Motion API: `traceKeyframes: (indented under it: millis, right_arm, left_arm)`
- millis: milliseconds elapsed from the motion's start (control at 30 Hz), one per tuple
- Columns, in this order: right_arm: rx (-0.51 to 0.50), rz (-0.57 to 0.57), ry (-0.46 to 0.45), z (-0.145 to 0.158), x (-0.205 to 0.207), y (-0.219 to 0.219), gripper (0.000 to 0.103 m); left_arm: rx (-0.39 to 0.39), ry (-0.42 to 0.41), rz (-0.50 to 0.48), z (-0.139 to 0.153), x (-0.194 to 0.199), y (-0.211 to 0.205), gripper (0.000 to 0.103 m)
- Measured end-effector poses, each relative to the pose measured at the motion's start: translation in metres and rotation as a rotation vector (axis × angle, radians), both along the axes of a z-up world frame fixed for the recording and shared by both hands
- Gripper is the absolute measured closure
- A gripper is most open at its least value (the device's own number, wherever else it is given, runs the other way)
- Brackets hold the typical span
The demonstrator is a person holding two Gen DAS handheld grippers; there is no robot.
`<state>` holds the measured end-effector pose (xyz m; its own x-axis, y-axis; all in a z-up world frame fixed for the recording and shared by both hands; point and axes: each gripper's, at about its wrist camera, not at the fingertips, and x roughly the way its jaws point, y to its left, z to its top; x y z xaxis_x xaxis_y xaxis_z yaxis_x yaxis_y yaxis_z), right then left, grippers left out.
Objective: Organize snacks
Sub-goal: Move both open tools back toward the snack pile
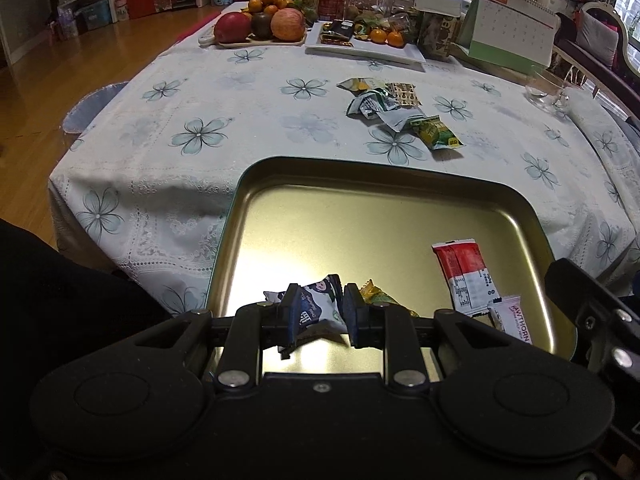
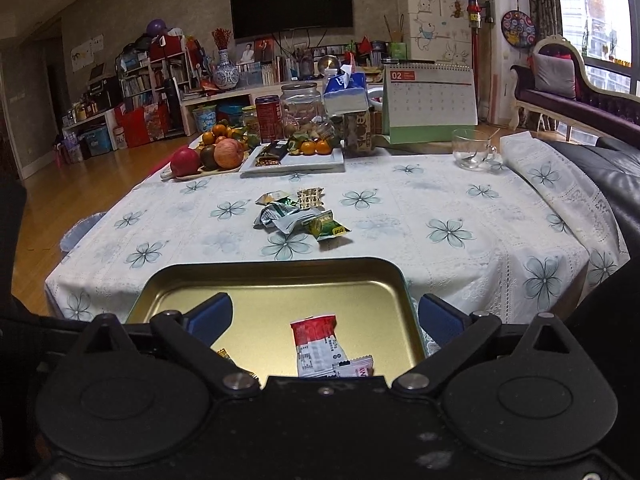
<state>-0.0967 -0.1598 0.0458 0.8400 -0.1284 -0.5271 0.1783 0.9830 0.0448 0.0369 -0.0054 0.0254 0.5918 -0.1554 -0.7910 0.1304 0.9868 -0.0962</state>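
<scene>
My left hand-held gripper: matte black plastic body, two round raised discs at its lower corners, black linkage arms pinned with silver rivets, one small screw at centre, dark blue finger pads. My right hand-held gripper: same black shell, discs and rivets, brighter blue pads, pale scuffs on its housing.

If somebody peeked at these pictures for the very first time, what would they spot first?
Probably the shiny gold tin tray at the near table edge, with a red-and-white snack packet lying inside. Next, the left gripper over the tray, jaws pinching a dark blue-and-white snack packet. Farther back, a heap of green wrappers sits on the flowered tablecloth.
</scene>
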Motion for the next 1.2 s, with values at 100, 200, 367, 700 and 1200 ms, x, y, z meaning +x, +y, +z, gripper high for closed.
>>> traceKeyframes:
  millis: [100, 200, 367, 700, 1200]
  right_arm:
    - [-0.005, -0.002, 0.005, 0.0, 0.002, 0.0, 0.0]
    - [0.005, -0.01, 0.017, 0.0, 0.004, -0.001, 0.0]
    - [0.044, -0.022, 0.056, -0.002, 0.01, -0.006, 0.0]
    - [0.077, 0.001, 0.134, 0.007, 0.046, -0.02, 0.0]
    - [0.087, 0.027, 0.231, 0.033, 0.187, -0.063, 0.0]
  left_arm:
    - [0.008, -0.014, -0.007, -0.001, 0.0, 0.0, 0.07]
    - [0.029, -0.042, -0.005, -0.001, -0.003, -0.002, 0.069]
    - [0.002, -0.068, 0.0, 0.003, -0.004, 0.004, 0.05]
    - [0.06, -0.08, 0.022, 0.019, 0.016, 0.004, 0.05]
    - [0.053, -0.05, -0.025, 0.057, 0.132, -0.009, 0.05]
